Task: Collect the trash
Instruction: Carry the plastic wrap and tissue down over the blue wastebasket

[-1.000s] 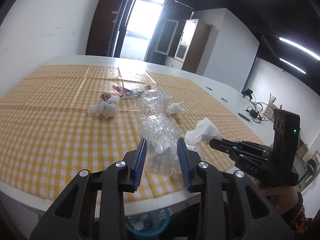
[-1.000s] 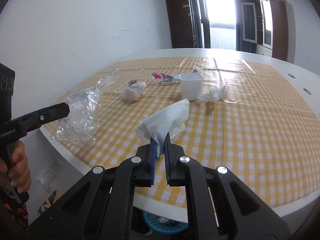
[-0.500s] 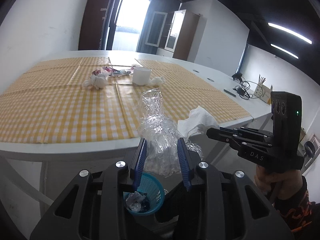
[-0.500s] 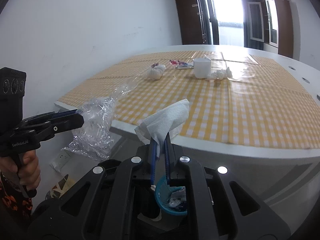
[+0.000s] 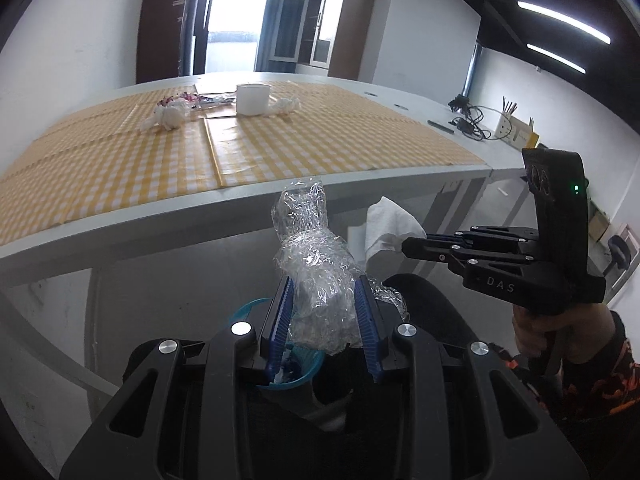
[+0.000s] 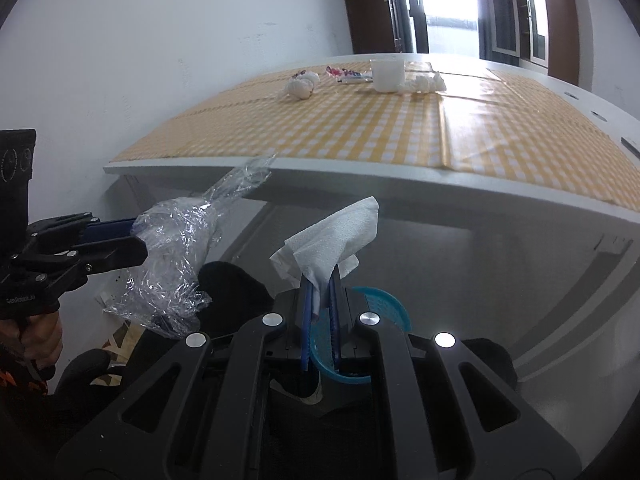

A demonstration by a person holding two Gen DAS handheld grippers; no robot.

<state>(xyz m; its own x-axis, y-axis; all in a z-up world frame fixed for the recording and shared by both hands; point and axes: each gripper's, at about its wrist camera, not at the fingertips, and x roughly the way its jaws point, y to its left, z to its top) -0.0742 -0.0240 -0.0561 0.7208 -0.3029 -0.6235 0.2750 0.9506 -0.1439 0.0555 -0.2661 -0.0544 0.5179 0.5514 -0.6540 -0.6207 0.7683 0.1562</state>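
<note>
Bin (image 5: 298, 376) is seen directly below both grippers, under the table (image 5: 168, 222) edge. Plastic wrap (image 5: 316, 300) is clamped by the left gripper (image 5: 325, 320); tissue (image 6: 336, 236) is pinched by the right gripper (image 6: 320, 316), which appears more nearly centred over the bin. More scraps (image 5: 170, 116) lie far back on the table.

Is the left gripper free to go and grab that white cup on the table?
Probably not as things stand: the left gripper is shut on crumpled clear plastic wrap and sits below the table's edge, while the white cup stands far across the checked tablecloth.
</note>
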